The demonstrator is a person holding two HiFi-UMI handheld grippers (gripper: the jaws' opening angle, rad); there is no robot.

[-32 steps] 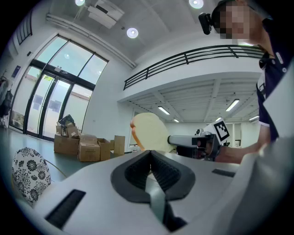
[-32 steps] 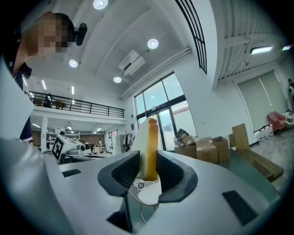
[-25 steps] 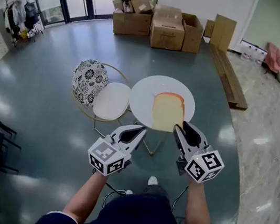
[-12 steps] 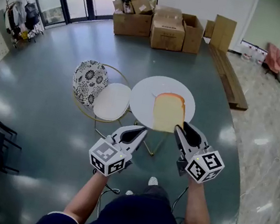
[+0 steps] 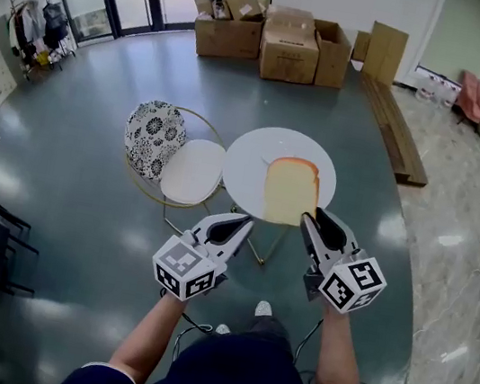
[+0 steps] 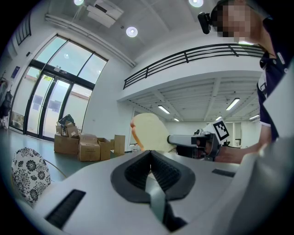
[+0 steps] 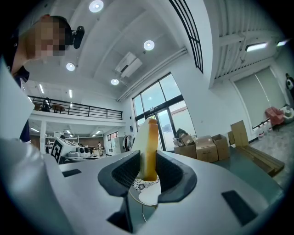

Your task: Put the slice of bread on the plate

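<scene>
Overhead, the slice of bread (image 5: pixel 290 190) is held flat above the round white desk (image 5: pixel 244 165), long axis pointing away from the person. In the left gripper view, the left claw (image 6: pixel 149 159) is clenched empty. In the right gripper view, the pale, tan-crusted slice is grasped edge-on by the right claw (image 7: pixel 148 167).

You held both tools out in front of your body, side by side, forearms bare and elbows bent. Your left tool (image 5: pixel 236 224) had its jaws pressed together on nothing. Your right tool (image 5: pixel 312 218) had its jaws clamped on the near edge of the slice of bread (image 5: pixel 290 190).
</scene>
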